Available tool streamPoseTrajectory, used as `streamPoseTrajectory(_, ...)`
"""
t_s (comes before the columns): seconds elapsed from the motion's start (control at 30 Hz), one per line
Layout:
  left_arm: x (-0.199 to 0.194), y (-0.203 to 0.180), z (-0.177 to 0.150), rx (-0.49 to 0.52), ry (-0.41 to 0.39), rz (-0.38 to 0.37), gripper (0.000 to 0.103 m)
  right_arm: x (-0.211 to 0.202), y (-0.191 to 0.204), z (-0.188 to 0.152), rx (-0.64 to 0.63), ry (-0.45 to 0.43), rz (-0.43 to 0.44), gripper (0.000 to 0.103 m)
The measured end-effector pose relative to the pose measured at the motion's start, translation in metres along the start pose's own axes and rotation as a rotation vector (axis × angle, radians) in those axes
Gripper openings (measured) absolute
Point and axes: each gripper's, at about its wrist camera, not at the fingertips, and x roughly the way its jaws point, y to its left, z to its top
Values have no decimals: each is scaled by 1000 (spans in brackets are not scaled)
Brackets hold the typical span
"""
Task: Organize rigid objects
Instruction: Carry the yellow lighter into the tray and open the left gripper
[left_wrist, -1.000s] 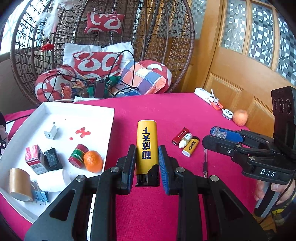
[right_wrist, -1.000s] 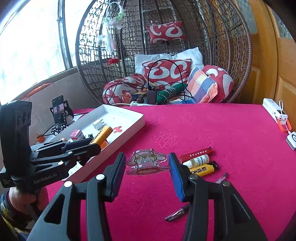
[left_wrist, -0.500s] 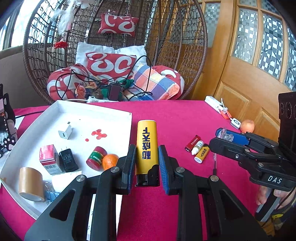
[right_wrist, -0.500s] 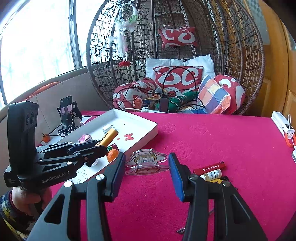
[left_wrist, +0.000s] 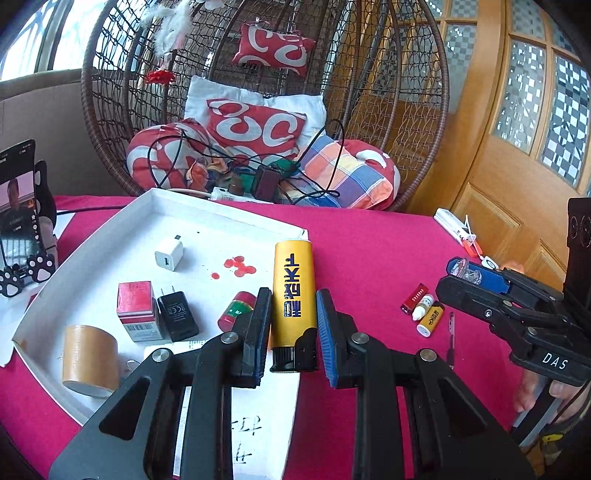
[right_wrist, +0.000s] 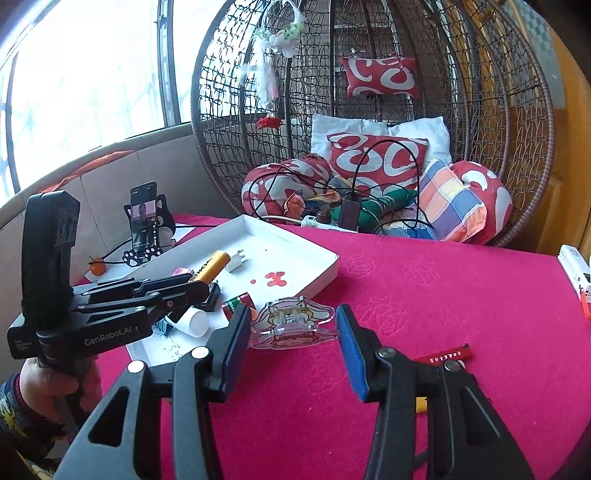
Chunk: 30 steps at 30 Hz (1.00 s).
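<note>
A yellow lighter (left_wrist: 294, 295) was clamped between the narrow jaws of the left gripper (left_wrist: 293, 328), above the near edge of the white tray (left_wrist: 236, 218). A clear cartoon hair clip (right_wrist: 293, 326) was pinched, apparently by its ends, in the half-spread right gripper (right_wrist: 293, 334) over the red tablecloth (right_wrist: 443, 288).
</note>
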Motion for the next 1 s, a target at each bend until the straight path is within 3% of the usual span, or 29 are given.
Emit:
streamPoseTrajectory(0.6, -5, 39, 8, -78, -32, 60, 24, 39, 12, 21, -43, 39, 36, 47)
streamPoseTrajectory(0.8, 4, 71, 24, -143, -31, 74, 24, 67, 8, 32, 43, 77, 71, 47)
streamPoseTrajectory(1.0, 11, 108, 35, -200, -24, 144, 24, 97, 11, 32, 140, 129, 104, 47)
